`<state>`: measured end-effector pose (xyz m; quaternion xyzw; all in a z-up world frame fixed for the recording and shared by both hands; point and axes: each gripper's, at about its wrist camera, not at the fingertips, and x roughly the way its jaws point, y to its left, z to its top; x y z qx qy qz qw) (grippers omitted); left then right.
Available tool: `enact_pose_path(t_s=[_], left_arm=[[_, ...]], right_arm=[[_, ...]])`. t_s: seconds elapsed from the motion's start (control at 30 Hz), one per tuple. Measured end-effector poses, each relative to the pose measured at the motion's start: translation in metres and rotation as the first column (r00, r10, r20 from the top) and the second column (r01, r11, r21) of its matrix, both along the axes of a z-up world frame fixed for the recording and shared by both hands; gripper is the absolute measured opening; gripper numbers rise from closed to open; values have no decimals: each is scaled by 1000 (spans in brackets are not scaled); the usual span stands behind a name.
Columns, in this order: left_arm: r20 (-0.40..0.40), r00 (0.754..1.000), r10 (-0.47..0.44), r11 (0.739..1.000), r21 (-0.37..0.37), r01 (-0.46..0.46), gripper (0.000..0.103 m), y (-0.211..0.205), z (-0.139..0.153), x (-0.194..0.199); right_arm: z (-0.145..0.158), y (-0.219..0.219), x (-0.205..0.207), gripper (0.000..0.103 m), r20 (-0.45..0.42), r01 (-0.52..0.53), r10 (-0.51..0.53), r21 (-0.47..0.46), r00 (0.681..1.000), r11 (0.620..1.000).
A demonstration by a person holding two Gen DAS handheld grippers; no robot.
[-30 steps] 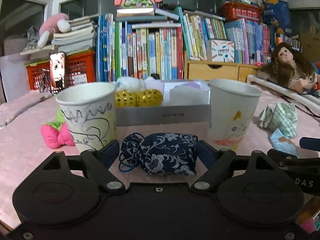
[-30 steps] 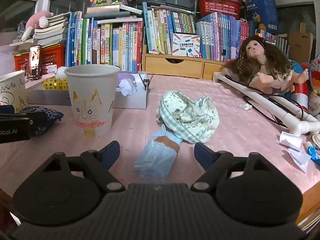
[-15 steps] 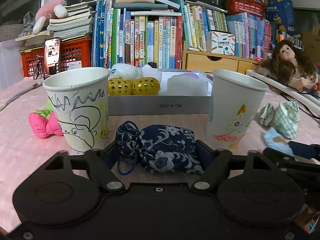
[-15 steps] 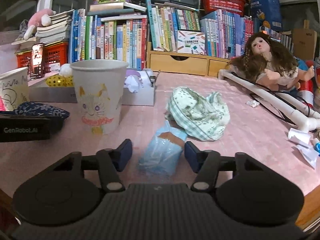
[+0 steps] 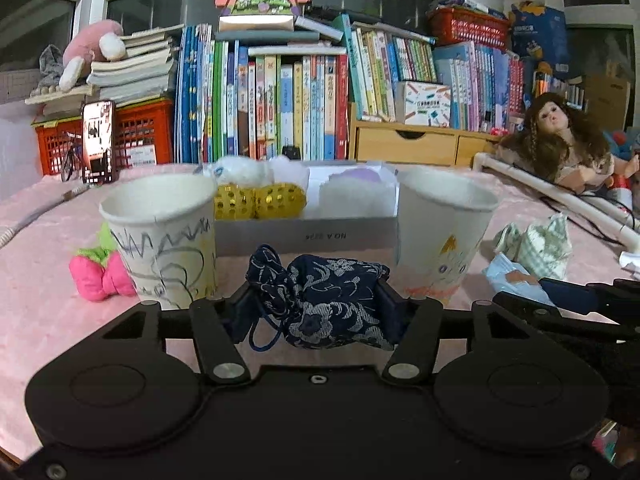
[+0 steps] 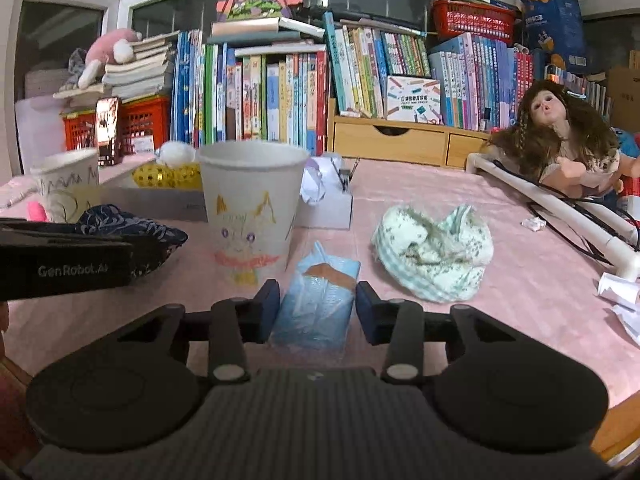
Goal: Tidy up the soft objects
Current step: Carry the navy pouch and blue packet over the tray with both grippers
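A navy floral drawstring pouch [image 5: 332, 292] sits between the fingers of my left gripper [image 5: 316, 312], just in front of the grey box [image 5: 304, 232]. The jaws are closing and both pads press on its sides. In the right wrist view, a light blue plastic packet [image 6: 324, 276] lies on the pink cloth, and my right gripper [image 6: 316, 308] is shut on it. A green checked fabric bundle [image 6: 432, 256] lies just right of the packet. A pink and green soft toy [image 5: 100, 276] lies left of the scribbled paper cup [image 5: 160, 240].
A paper cup with a cat drawing [image 6: 252, 208] stands between the two grippers. The grey box holds yellow balls and white fluffy items. A doll [image 6: 560, 140], a white pipe [image 6: 560, 208] and paper scraps [image 6: 620, 292] lie at the right. Books line the back.
Both grippers' jaws have narrowed: the left onto the navy pouch, the right onto the blue packet. Neither hand has shifted much.
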<state>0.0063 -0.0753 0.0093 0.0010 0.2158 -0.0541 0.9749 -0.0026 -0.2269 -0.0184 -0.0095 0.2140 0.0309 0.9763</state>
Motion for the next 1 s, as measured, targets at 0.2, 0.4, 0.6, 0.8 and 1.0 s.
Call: enact_pose_path(t_s=[0.2, 0.4, 0.6, 0.8, 1.0], left_arm=[[33, 999, -24, 1000, -3, 24, 57, 1, 21, -7], [69, 996, -57, 998, 16, 56, 57, 3, 45, -15], [86, 994, -72, 997, 2, 72, 57, 14, 70, -13], [101, 992, -69, 998, 14, 68, 57, 30, 92, -1], [81, 995, -56, 998, -2, 56, 57, 49, 113, 21]], right_arm=[[12, -9, 0, 47, 19, 19, -19, 22, 1000, 1000], [30, -28, -4, 47, 51, 47, -51, 72, 997, 996], [50, -39, -3, 47, 82, 43, -49, 82, 995, 996], [67, -40, 9, 47, 95, -1, -8, 99, 995, 995], [85, -27, 31, 47, 97, -67, 58, 95, 994, 993]])
